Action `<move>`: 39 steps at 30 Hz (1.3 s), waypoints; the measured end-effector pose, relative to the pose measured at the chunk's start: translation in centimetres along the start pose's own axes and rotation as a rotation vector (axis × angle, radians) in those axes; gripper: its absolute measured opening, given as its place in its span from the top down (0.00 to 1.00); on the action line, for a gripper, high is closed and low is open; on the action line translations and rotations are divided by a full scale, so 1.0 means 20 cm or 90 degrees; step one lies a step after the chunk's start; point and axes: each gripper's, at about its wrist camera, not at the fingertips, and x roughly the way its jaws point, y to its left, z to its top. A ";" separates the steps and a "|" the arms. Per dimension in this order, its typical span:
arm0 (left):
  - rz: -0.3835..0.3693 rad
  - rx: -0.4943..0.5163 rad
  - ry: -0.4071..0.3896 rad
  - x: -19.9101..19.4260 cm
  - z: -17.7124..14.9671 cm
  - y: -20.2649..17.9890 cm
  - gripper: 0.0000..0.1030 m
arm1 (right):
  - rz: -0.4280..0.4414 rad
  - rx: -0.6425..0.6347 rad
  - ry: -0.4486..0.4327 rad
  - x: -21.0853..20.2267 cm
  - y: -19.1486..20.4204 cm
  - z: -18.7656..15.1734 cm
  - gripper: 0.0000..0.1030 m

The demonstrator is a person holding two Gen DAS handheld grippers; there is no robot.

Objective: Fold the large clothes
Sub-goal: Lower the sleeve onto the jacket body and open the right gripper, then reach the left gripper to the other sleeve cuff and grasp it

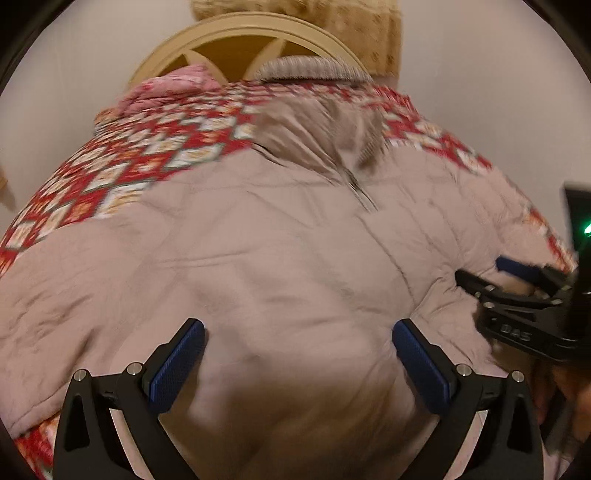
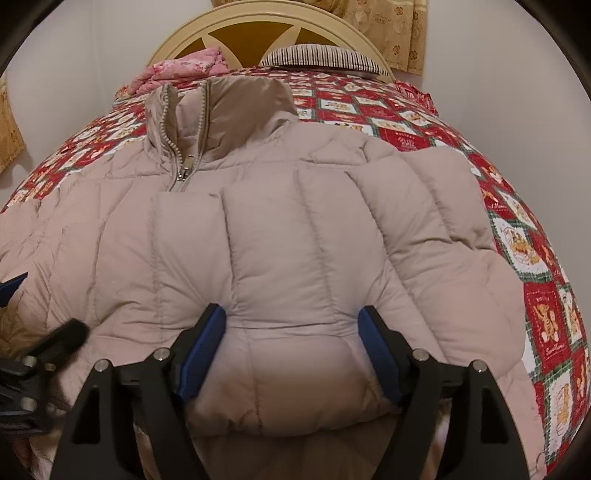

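A beige quilted puffer jacket [image 2: 295, 221] lies front-up on a bed, collar [image 2: 221, 107] toward the headboard and zipper [image 2: 181, 173] partly undone at the neck. In the right wrist view my right gripper [image 2: 291, 314] is at the jacket's near hem, with a puffed fold bulging between its blue pads and pinched by them. The left wrist view is blurred. There my left gripper [image 1: 297, 328] stands wide open low over the jacket [image 1: 258, 229], fabric showing between the pads without being squeezed. The right gripper [image 1: 491, 273] also appears at that view's right edge.
The jacket rests on a red patchwork quilt [image 2: 546, 314] that covers the bed. At the far end are a cream round headboard [image 2: 258, 22], a striped pillow [image 2: 321, 55] and a pink bundled blanket [image 2: 184, 68]. A gold curtain [image 2: 399, 26] hangs behind.
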 end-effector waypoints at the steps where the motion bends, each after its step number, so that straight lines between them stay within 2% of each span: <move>1: 0.006 -0.009 -0.012 -0.06 -0.01 0.05 0.01 | -0.003 -0.002 -0.001 0.00 0.00 0.00 0.24; 5: 0.064 -0.059 -0.069 -0.40 -0.13 0.37 0.01 | -0.002 -0.001 -0.002 0.00 0.01 0.00 0.24; 8: 0.130 -0.112 -0.084 -0.59 -0.32 0.69 0.01 | -0.002 -0.002 -0.005 -0.01 0.01 0.00 0.24; 11: 0.211 -0.211 -0.087 -0.72 -0.54 1.03 0.01 | -0.003 -0.002 -0.008 -0.01 0.01 -0.01 0.24; 12: 0.229 -0.256 -0.094 -0.76 -0.62 1.14 0.01 | -0.004 -0.004 -0.009 -0.02 0.01 -0.01 0.24; 13: 0.244 -0.326 -0.113 -0.82 -0.72 1.27 0.01 | -0.006 -0.005 -0.010 -0.02 0.01 -0.01 0.23; 15: 0.231 -0.434 -0.135 -0.87 -0.84 1.44 0.01 | -0.009 -0.008 -0.012 -0.02 0.01 -0.01 0.23; 17: 0.181 -0.542 -0.163 -0.88 -0.94 1.58 0.01 | -0.015 -0.011 -0.015 -0.03 0.02 -0.02 0.23; 19: 0.134 -0.625 -0.192 -0.87 -0.99 1.67 0.01 | -0.021 -0.013 -0.018 -0.03 0.02 -0.02 0.23; 20: 0.113 -0.646 -0.204 -0.86 -1.00 1.69 0.01 | -0.024 -0.014 -0.020 -0.04 0.02 -0.02 0.23; 22: 0.086 -0.670 -0.221 -0.82 -0.99 1.72 0.01 | -0.028 -0.014 -0.022 -0.04 0.03 -0.02 0.22; 27: 0.083 -0.691 -0.235 -0.76 -0.95 1.77 0.01 | -0.023 -0.011 -0.025 -0.04 0.01 -0.03 0.21; 33: 0.135 -0.674 -0.238 -0.74 -0.91 1.82 0.02 | -0.020 -0.009 -0.025 -0.05 0.01 -0.03 0.21; 34: 0.148 -0.672 -0.232 -0.74 -0.92 1.81 0.06 | -0.020 -0.009 -0.025 -0.05 0.01 -0.03 0.21; 35: 0.161 -0.674 -0.231 -0.75 -0.91 1.80 0.08 | -0.019 -0.009 -0.026 -0.05 0.01 -0.03 0.21; 39: 0.213 -0.709 -0.242 -0.79 -0.95 1.78 0.08 | -0.016 -0.006 -0.029 -0.05 0.00 -0.03 0.20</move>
